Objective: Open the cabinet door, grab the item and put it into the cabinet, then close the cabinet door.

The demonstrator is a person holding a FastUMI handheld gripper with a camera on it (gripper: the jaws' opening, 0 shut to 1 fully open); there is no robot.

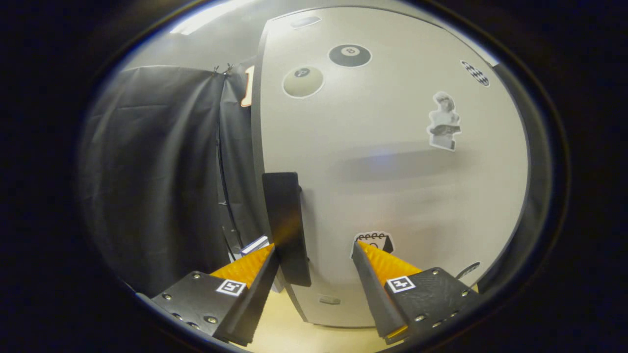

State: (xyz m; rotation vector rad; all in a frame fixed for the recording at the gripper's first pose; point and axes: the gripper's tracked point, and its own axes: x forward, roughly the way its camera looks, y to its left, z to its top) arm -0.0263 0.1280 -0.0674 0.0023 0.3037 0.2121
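Note:
A pale grey cabinet door (392, 162) with several stickers fills the space ahead of me, its left edge facing me. A flat black handle (287, 225) is fixed upright along that left edge. My gripper (314, 247) is open, close in front of the door. The left fingertip (267, 252) touches or nearly touches the handle's left side, and the right fingertip (360, 247) lies against the door face to the handle's right. The handle's lower half sits between the fingers. Whether the door is ajar or fully closed I cannot tell.
Black cloth (162, 186) hangs to the left of the cabinet. A small white and blue object (255, 244) peeks out just behind the left finger, near the cabinet's base. A light wooden surface (289, 333) runs beneath the fingers up to the cabinet.

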